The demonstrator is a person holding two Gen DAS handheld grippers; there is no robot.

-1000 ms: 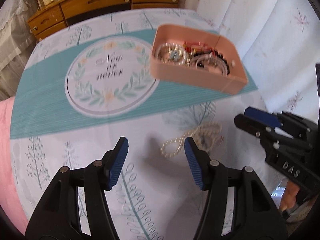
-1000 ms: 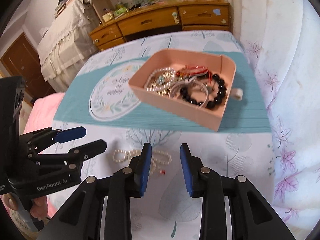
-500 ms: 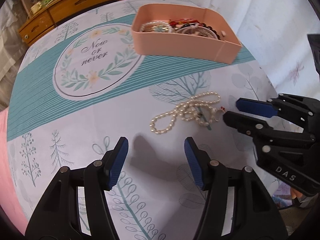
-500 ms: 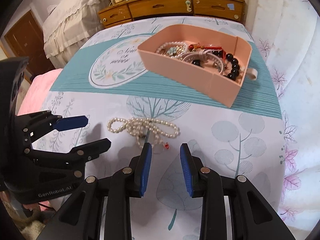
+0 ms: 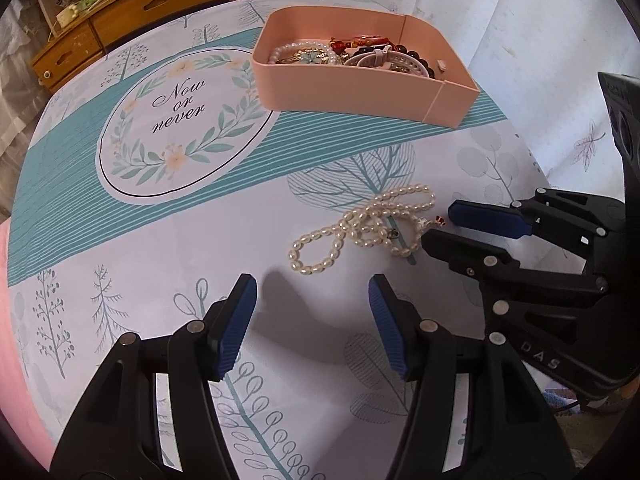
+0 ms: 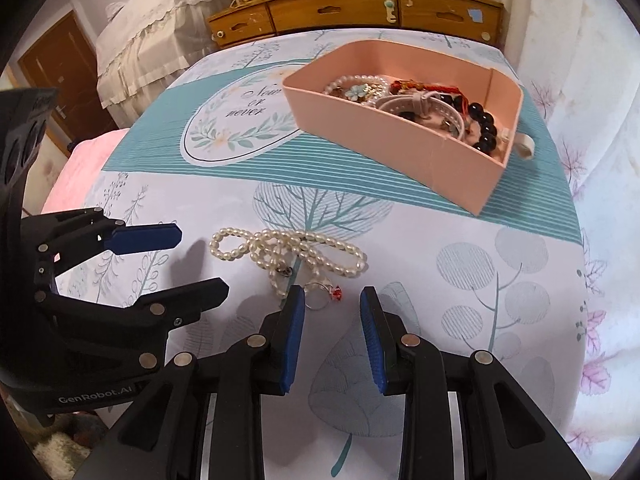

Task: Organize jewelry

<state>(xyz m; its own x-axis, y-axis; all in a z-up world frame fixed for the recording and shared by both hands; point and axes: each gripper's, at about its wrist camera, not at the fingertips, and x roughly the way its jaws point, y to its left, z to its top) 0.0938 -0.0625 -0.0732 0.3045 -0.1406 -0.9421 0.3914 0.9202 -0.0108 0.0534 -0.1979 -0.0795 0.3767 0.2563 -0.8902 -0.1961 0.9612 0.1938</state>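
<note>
A white pearl necklace (image 5: 362, 229) lies bunched on the tablecloth; it also shows in the right wrist view (image 6: 288, 250). A small ring with a red charm (image 6: 324, 294) lies at its near end. A pink tray (image 5: 352, 94) holding several bracelets and beads stands farther back, also in the right wrist view (image 6: 400, 152). My left gripper (image 5: 312, 304) is open and empty, just short of the necklace. My right gripper (image 6: 330, 320) is open and empty, with the ring just ahead of its fingertips.
The round table carries a printed cloth with a teal band and a "Now or never" wreath (image 5: 176, 120). A wooden dresser (image 6: 360, 8) stands behind the table. A white curtain (image 5: 540, 40) hangs at the right. A pink cushion (image 6: 76, 168) lies at the left.
Both grippers have come lower and closer to the pearl necklace. The right gripper's jaws have opened a little wider. The necklace and tray have not moved.
</note>
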